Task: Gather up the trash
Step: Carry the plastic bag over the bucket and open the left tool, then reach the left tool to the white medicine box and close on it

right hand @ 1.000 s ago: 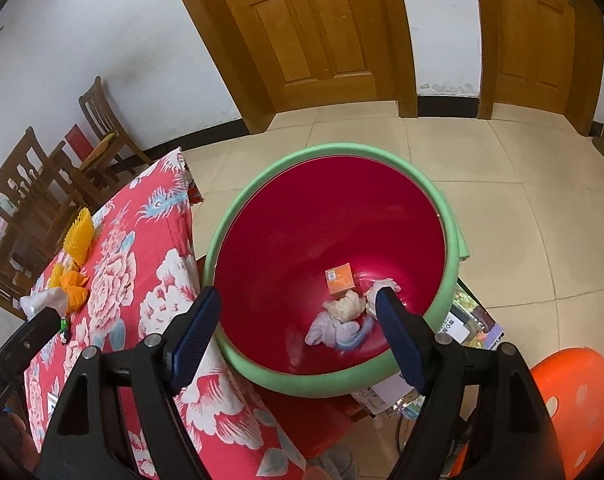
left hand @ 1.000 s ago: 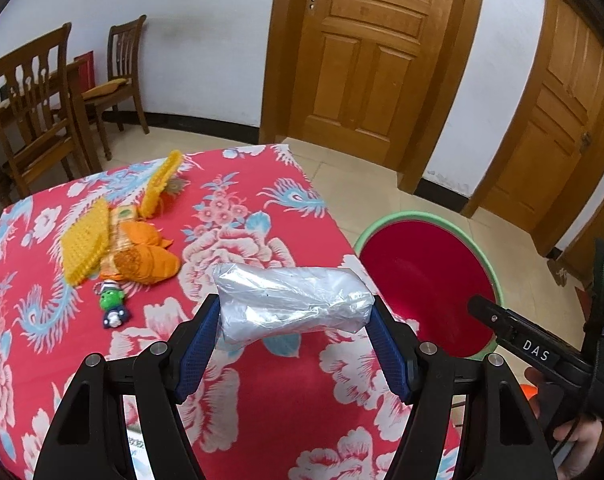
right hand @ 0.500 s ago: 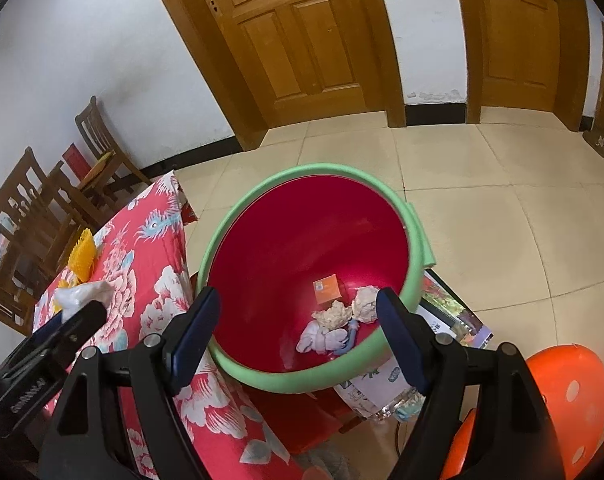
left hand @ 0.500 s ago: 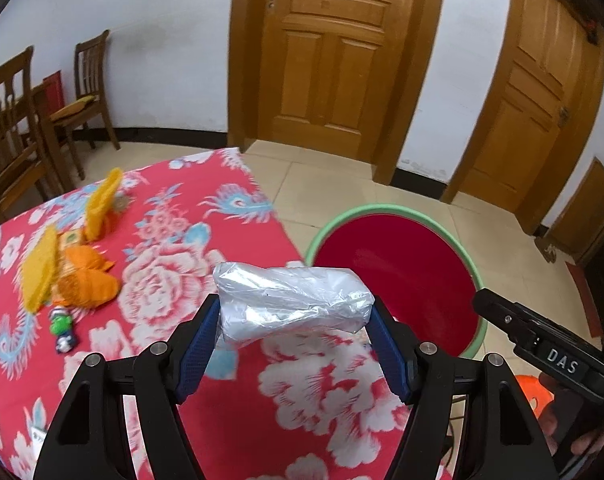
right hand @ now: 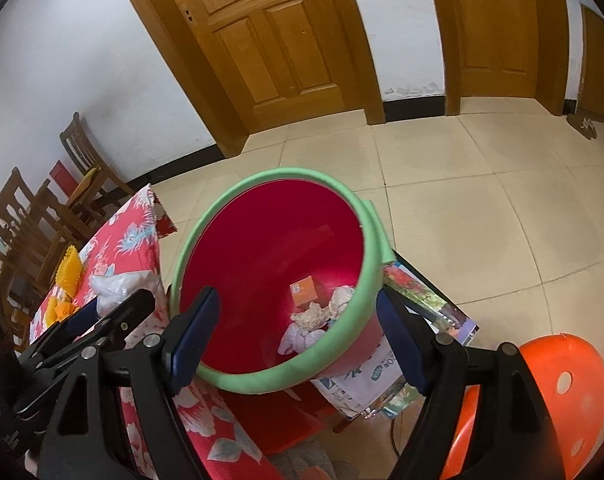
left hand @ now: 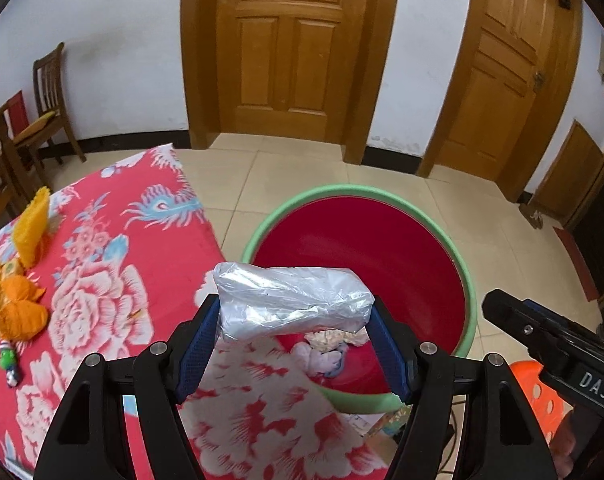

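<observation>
Left wrist view shows the left gripper clamped on a crumpled plastic bag, pads pressing its two ends, with the bag hanging over the edge of the surface and only partly over the bin. Let go here, the bag could catch the green rim or slide down between bin and cloth, since its left end sits over the tablecloth, not the opening. Thin film may also cling to a pad and drop late. This view hides most of the bin's floor behind the bag; the right wrist view looks into it and shows crumpled paper and a small orange box already inside. The right gripper stands wide apart and holds nothing, hanging above the bin's near rim.
</observation>
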The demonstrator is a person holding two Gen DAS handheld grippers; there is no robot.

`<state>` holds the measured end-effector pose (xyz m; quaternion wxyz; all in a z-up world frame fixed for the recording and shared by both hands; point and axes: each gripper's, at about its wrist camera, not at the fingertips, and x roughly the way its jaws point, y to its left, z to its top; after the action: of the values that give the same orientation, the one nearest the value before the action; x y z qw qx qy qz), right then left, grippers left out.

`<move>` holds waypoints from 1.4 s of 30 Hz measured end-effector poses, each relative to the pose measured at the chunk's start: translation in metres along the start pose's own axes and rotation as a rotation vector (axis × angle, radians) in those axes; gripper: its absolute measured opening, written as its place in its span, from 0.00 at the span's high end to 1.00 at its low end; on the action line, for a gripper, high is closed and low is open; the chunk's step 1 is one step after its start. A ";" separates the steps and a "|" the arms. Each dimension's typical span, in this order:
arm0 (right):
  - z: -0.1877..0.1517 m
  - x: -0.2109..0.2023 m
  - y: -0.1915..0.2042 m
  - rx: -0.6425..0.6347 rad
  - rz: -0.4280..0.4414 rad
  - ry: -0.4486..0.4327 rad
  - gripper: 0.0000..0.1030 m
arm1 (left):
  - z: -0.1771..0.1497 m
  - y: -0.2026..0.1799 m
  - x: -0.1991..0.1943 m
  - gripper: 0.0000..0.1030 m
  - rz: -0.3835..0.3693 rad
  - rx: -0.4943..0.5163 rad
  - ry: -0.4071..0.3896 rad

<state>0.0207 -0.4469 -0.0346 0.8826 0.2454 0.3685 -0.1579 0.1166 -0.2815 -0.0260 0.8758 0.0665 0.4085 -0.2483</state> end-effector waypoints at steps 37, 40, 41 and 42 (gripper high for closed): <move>-0.030 -0.034 0.049 -0.088 0.112 -0.005 0.21 | -0.056 0.087 -0.095 0.27 0.141 -0.237 -0.007; -0.036 -0.038 0.061 -0.110 0.127 -0.003 0.21 | -0.069 0.103 -0.109 0.27 0.174 -0.272 -0.009; -0.039 -0.040 0.064 -0.116 0.132 -0.002 0.21 | -0.071 0.107 -0.111 0.27 0.181 -0.279 -0.007; -0.042 -0.041 0.067 -0.121 0.137 -0.002 0.21 | -0.074 0.111 -0.115 0.27 0.190 -0.287 -0.004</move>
<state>-0.0002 -0.3641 -0.0085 0.9049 0.2161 0.3589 -0.0750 0.0579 -0.1174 0.0016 0.8966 -0.0214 0.4299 -0.1037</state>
